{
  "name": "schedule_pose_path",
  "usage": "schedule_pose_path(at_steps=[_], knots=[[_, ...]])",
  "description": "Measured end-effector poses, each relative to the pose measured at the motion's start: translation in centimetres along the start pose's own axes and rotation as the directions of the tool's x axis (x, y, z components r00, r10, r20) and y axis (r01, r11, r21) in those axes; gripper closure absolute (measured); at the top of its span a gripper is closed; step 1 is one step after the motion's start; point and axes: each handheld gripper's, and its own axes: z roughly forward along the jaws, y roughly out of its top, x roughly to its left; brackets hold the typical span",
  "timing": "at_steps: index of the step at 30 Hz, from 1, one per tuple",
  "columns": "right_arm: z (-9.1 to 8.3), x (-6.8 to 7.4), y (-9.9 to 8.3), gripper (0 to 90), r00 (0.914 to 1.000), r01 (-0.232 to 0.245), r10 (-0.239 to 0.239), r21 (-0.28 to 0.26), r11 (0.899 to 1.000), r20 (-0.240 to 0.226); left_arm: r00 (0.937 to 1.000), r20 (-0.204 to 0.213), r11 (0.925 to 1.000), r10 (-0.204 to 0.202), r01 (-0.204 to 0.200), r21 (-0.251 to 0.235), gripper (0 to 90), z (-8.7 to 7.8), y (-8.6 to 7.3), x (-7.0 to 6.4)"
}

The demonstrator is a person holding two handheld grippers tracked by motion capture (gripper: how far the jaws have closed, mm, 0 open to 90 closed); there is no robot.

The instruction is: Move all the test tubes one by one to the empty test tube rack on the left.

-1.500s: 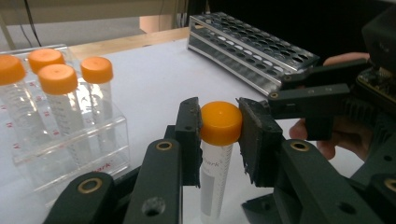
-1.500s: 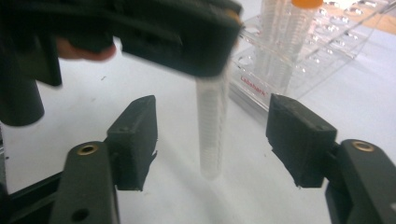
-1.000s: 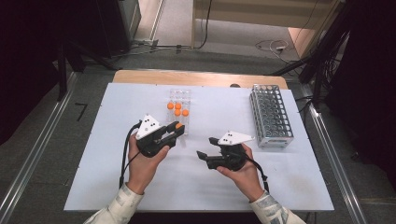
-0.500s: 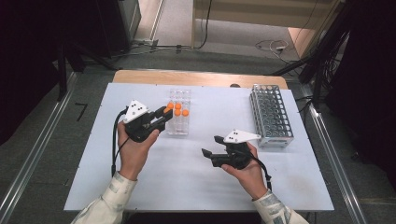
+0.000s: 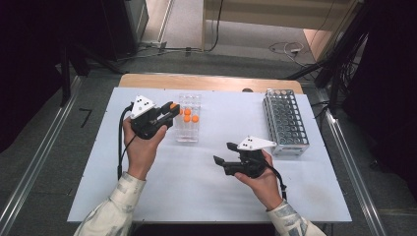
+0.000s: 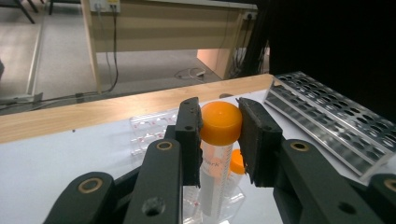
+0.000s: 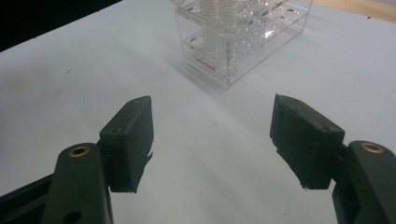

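While the high view looks down on the white table (image 5: 147, 196), the left gripper (image 5: 169, 112) sits just left of the clear rack (image 5: 188, 132), clamped on an orange-capped tube (image 5: 173, 105); the right gripper (image 5: 221, 153) hovers mid-table, jaws apart, near the metal rack (image 5: 285, 120). Seen from the left gripper view, both jaws pinch the tube's cap, its body upright over the clear rack. From the right gripper view, the spread jaws face the clear rack across bare table.

— How many orange-capped tubes (image 5: 187, 112) do we count?
— We count four: three in the clear rack (image 5: 188, 135), one clamped at its nine o'clock.
— And racks?
— We see two: the clear one and a metal rack (image 5: 285, 118) at three o'clock.
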Motion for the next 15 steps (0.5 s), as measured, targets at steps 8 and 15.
schedule_pose_path(at_steps=[8,15], knots=[[0.0,0.0,0.0,29.0,1.0000,-0.003,0.003,0.000,1.000,0.001,0.9990,-0.041,0.9998,0.017,-0.017,-0.010,70.1,0.9,-0.1,0.6],[-0.1,-0.1,0.0,29.0,1.0000,-0.003,0.003,-0.002,1.000,-0.001,0.9979,-0.055,0.9994,0.033,-0.033,0.007,70.1,1.6,-0.4,0.6]])
